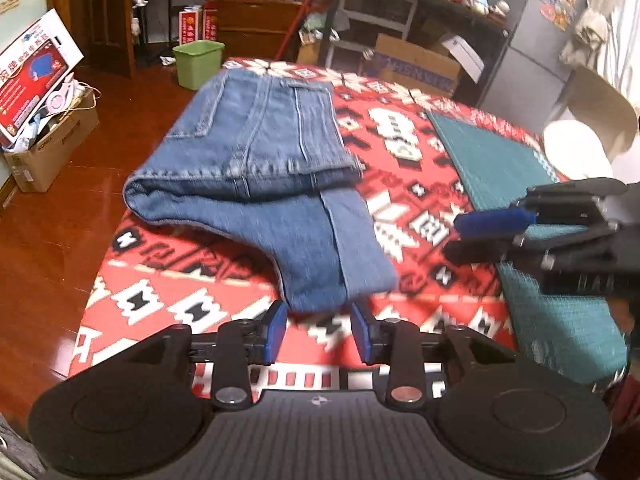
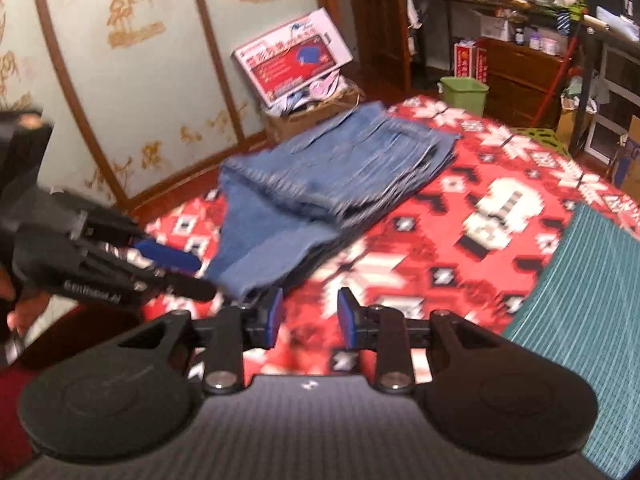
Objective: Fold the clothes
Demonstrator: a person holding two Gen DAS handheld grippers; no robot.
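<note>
Denim-heavy and stiffly pliant, the folded blue jeans [image 1: 256, 184] lay on the red patterned blanket [image 1: 400, 216] — best pinched at the thick leg hem — while the left gripper [image 1: 320, 330] and right gripper [image 2: 307, 318] both stood with fingers apart, holding nothing.

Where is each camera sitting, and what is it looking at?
Left wrist: rides on the left claw, open, looking across the red patterned cloth at the folded jeans; the right claw shows at the right.
Right wrist: rides on the right claw, open, looking leftward at the jeans; the left claw and a hand show at the left.
Shared: jeans, cloth, teal mat, green bin.
</note>
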